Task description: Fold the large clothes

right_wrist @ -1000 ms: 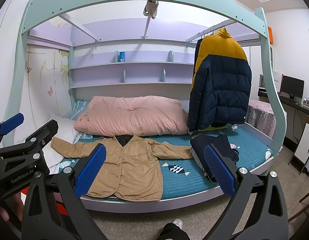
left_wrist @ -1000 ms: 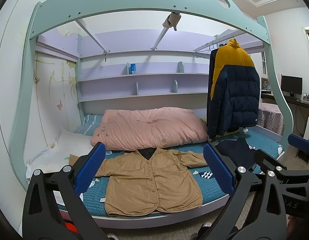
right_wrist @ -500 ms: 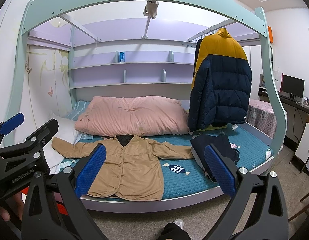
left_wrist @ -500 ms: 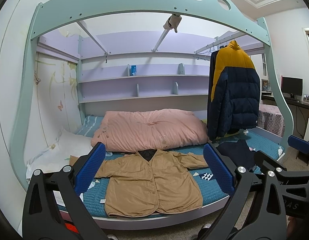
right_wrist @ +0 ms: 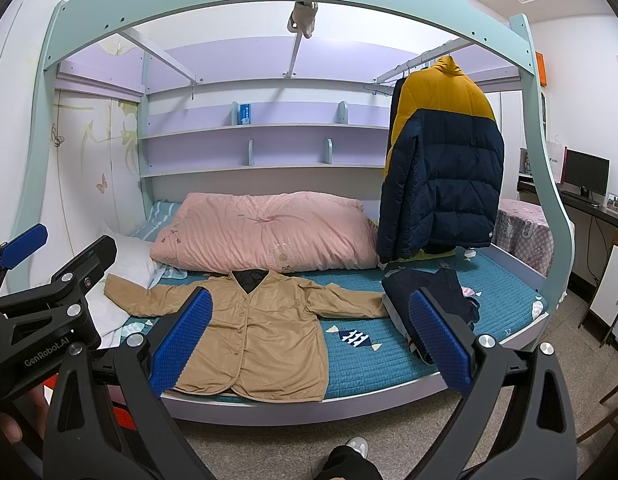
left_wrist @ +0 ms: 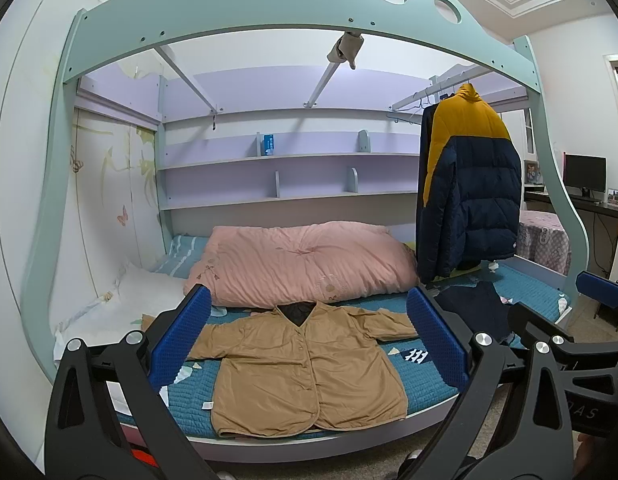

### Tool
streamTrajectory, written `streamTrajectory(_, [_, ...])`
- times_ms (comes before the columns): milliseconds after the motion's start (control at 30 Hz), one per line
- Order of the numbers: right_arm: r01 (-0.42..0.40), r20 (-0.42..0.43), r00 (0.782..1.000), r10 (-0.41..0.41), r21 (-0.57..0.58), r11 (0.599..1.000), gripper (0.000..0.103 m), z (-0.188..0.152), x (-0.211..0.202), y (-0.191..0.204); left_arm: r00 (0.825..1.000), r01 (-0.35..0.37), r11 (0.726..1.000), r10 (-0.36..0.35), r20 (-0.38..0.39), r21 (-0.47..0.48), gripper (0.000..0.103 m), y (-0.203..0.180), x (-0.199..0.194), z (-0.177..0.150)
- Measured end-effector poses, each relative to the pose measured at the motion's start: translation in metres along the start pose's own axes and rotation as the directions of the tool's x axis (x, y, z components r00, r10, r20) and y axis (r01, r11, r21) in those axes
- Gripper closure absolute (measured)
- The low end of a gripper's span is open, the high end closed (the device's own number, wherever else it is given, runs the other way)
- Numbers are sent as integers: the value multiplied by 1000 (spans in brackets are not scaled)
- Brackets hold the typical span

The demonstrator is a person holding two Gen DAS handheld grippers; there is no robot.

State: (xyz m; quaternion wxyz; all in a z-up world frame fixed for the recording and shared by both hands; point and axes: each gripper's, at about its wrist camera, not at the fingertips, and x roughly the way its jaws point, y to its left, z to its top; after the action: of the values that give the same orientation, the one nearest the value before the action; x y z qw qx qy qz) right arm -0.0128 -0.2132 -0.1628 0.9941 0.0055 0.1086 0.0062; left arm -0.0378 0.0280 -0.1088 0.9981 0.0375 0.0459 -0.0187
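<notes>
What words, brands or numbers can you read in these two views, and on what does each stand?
"GenRobot.AI": on the left gripper body, right wrist view.
"DAS": partial letters on the right gripper body, left wrist view.
Blue box on the shelf: print too small to read.

— How are your grippers set?

— My left gripper [left_wrist: 307, 338] is wide open, its blue pads [left_wrist: 180, 336] far apart, with nothing between them. It points level, straight ahead.

— And the right one?

— My right gripper [right_wrist: 309, 338] is just as wide, pads [right_wrist: 439, 338] well apart and gripping nothing. It sits beside the left at about the same height; each shows at the edge of the other's view.

— Any of you in sight?

— My fingers [right_wrist: 9, 426] show at the lower left of the right view, under the left gripper's body. My foot [right_wrist: 356, 447] shows at the bottom.
</notes>
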Motion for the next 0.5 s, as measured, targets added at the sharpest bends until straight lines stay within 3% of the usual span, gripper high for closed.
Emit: streamTrajectory(500, [2,0,1000,-2,1,1000,8,0,-1,1,1000,2,1000,-2,0,-1,5,1,1,0])
